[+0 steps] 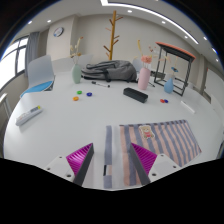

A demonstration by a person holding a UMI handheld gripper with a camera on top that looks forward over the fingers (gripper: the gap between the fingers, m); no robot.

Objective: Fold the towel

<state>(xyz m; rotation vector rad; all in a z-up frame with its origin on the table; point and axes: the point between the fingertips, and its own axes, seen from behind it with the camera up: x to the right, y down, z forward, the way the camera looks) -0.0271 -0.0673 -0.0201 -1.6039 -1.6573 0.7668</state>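
Observation:
A striped towel (150, 138) in grey, blue and pink lies flat on the white table (70, 120), reaching from just ahead of my fingers to the right. Its left edge runs between my two fingers. My gripper (112, 160) hovers above the towel's near left part, open and empty, with the magenta pads (80, 158) spread wide apart.
Beyond the towel lie a black case (136, 95), a grey bag (106, 71), a pink bottle (145, 75), small coloured bits (82, 96) and a white paper (30, 115) at left. A wooden coat stand (113, 35), a chair (41, 72) and a desk (177, 55) stand farther back.

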